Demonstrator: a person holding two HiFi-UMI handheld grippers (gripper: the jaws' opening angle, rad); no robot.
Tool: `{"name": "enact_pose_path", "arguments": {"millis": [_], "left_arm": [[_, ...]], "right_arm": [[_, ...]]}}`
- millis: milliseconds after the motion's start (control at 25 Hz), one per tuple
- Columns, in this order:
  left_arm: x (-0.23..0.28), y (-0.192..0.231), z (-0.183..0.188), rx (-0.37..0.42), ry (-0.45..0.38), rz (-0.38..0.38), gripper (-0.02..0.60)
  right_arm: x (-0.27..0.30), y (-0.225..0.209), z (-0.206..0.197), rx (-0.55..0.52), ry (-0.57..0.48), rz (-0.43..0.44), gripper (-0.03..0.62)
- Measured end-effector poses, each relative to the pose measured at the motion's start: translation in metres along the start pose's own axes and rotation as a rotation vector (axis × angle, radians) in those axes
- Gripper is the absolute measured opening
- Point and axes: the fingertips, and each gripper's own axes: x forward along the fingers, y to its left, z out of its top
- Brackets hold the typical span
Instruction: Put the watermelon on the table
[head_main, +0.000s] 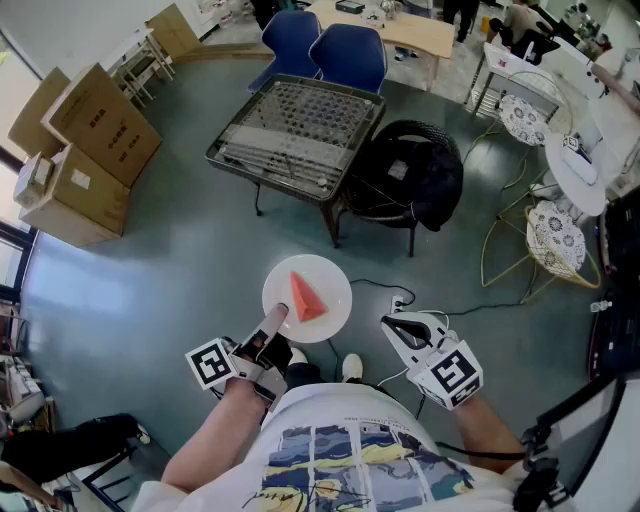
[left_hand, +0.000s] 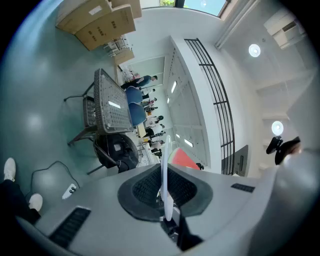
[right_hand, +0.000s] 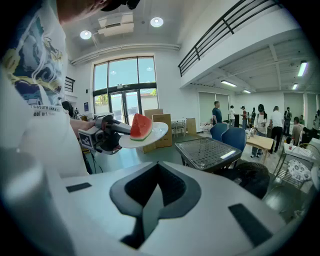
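While well short of the tabletop (head_main: 295, 125) ahead of the left claw (head_main: 278, 316), risks tipping the plate (head_main: 335, 288) clamped there by one rim only; could slide the watermelon (head_main: 306, 297) lying on it off the far edge; no support from the right claw (head_main: 389, 322), closed on nothing.

No legible text or labels
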Motion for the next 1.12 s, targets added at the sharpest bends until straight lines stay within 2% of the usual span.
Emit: {"name": "enact_pose_path", "arguments": {"millis": [400,640,800,920,1120], "left_arm": [[-0.024,-0.001,0.003,-0.025,-0.073,0.01,0.028],[-0.029,0.001,0.022,-0.018,-0.099,0.014,0.028],[-0.035,0.006,0.048,-0.024,-0.127,0.009,0.028],[-0.04,0.015,0.075,-0.027,-0.137,0.012,0.028],[-0.044,0.031,0.137,-0.033,-0.135,-0.003,0.028]], "right_arm": [[0.005,0.012,0.007,-0.044,-0.028,0.045,0.009],[0.02,0.009,0.012,-0.052,-0.047,0.053,0.011],[0.049,0.012,0.029,-0.1,-0.036,0.074,0.019],[0.079,0.013,0.043,-0.12,-0.047,0.087,0.097],[0.136,0.008,0.071,-0.142,-0.034,0.061,0.103]]}}
